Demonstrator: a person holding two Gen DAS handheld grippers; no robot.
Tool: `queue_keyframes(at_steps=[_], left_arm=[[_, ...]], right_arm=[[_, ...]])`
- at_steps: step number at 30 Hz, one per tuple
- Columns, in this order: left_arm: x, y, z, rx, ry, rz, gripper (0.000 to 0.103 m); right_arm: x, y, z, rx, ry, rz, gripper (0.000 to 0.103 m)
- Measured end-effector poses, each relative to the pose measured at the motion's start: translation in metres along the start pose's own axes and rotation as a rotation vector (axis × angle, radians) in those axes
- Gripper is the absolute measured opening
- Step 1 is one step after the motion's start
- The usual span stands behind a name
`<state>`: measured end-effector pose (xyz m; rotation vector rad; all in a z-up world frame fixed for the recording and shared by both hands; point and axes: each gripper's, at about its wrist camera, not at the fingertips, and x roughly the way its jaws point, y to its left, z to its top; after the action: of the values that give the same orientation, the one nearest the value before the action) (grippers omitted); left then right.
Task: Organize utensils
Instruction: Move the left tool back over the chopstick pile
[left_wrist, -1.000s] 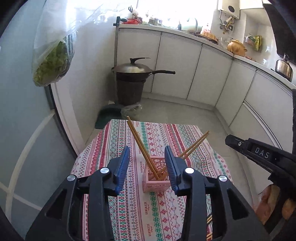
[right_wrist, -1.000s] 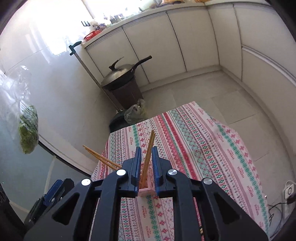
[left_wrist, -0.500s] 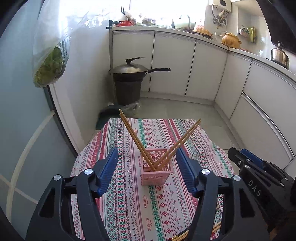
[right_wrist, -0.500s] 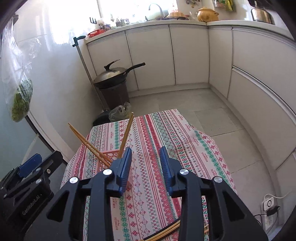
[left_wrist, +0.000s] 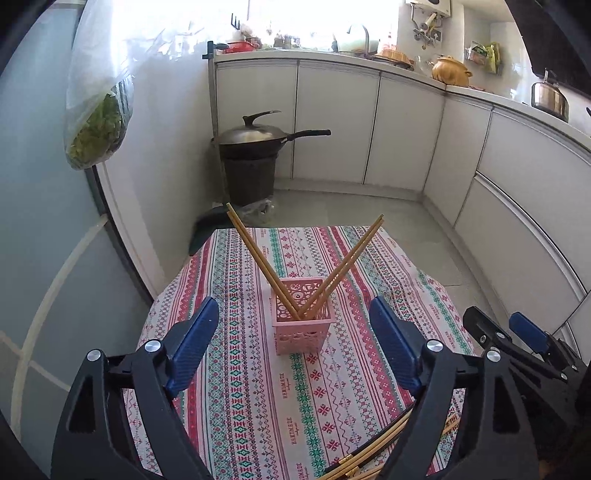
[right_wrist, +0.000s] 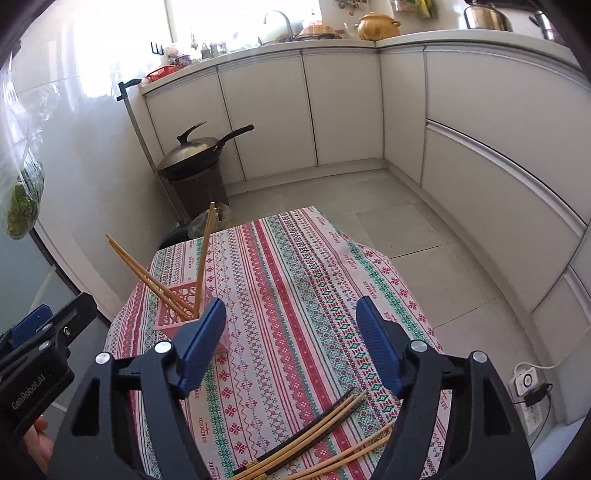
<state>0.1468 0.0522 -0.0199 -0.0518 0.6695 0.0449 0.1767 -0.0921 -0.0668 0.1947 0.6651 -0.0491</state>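
**A:** Where do your two grippers stand right now?

**B:** Your left gripper (left_wrist: 291, 332) is spreading, jaws wide, and nothing is pressed between its blue pads (left_wrist: 192, 347). The pink lattice holder (left_wrist: 303, 325) shows in the gap between them, but farther out on the table, apart from both pads. Your right gripper (right_wrist: 290, 332) is opening too, with only bare cloth between its jaws.

**A:** And the chopsticks?

**B:** Two pairs stand in the holder. In the left wrist view, one wooden pair (left_wrist: 258, 262) leans up to the left and the other pair (left_wrist: 347, 262) leans up to the right, crossing in a V inside the basket. The loose chopsticks (right_wrist: 314, 435) lie flat on the striped tablecloth (right_wrist: 295, 280) at its near edge, just under your right gripper (a few look dark, the others pale wood; the exact count is hard to tell).

**A:** How is the holder placed?

**B:** Upright on the cloth, toward the left side of the table as your right camera sees it, its near corner hidden behind your right gripper's left pad. Beyond the table a lidded wok (left_wrist: 255, 134) sits on a dark bin by the white cabinets.
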Motion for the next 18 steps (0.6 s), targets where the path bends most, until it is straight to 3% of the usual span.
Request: queue_keyframes(at_steps=[9, 13, 18], left_arm=[[0.007, -0.022, -0.017, 0.086, 0.038, -0.003, 0.096], [0.026, -0.037, -0.030, 0.159, 0.135, -0.022, 0.096], [0.057, -0.067, -0.050, 0.256, 0.301, -0.098, 0.096]], right_arm=[[-0.002, -0.032, -0.014, 0.066, 0.044, -0.022, 0.088], [-0.009, -0.058, -0.023, 0.110, 0.074, -0.035, 0.092], [-0.017, -0.112, -0.048, 0.232, 0.159, -0.069, 0.093]])
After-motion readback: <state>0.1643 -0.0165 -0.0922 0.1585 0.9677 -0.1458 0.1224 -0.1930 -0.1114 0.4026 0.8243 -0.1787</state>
